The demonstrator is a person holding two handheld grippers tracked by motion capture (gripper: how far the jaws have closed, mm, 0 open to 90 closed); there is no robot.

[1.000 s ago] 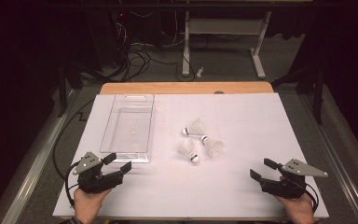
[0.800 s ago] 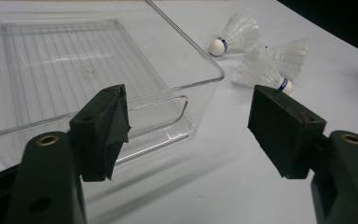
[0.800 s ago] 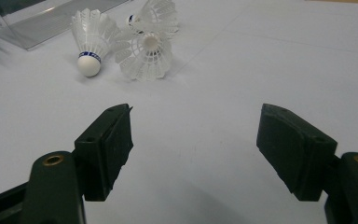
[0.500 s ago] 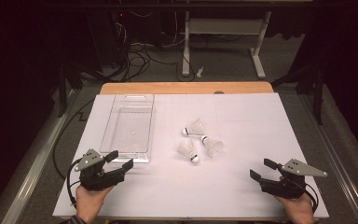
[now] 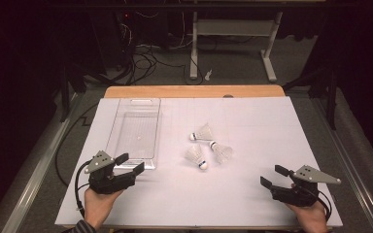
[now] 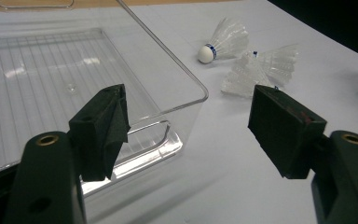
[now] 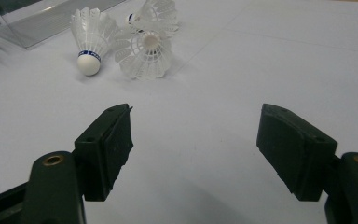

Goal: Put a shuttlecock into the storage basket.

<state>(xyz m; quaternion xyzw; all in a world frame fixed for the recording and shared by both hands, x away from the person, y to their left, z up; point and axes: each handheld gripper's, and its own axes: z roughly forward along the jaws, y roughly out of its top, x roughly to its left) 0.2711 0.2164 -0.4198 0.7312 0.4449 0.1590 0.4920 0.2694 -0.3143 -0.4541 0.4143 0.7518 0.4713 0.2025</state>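
Observation:
Three white shuttlecocks lie close together mid-table: one (image 5: 202,132) farthest back, one (image 5: 221,151) to the right, one (image 5: 195,157) nearest. A clear plastic tray (image 5: 121,145) lies left of them with nothing in it. My left gripper (image 5: 131,163) is open, its tips at the tray's near right corner. In the left gripper view the left gripper (image 6: 191,112) spans that corner of the tray (image 6: 168,60), with shuttlecocks (image 6: 223,39) beyond. My right gripper (image 5: 272,175) is open near the front right edge. In the right gripper view the right gripper (image 7: 193,130) faces the shuttlecocks (image 7: 144,53) from a distance.
A white sheet (image 5: 252,116) covers the table, with a wooden strip (image 5: 194,91) along its far edge. Behind the table are desk legs (image 5: 193,43) and cables (image 5: 141,53) on the dark floor. A metal rail (image 5: 34,174) runs along the left side.
My left gripper has crept forward a little toward the tray's near corner. The right gripper and the shuttlecocks have stayed where they were.

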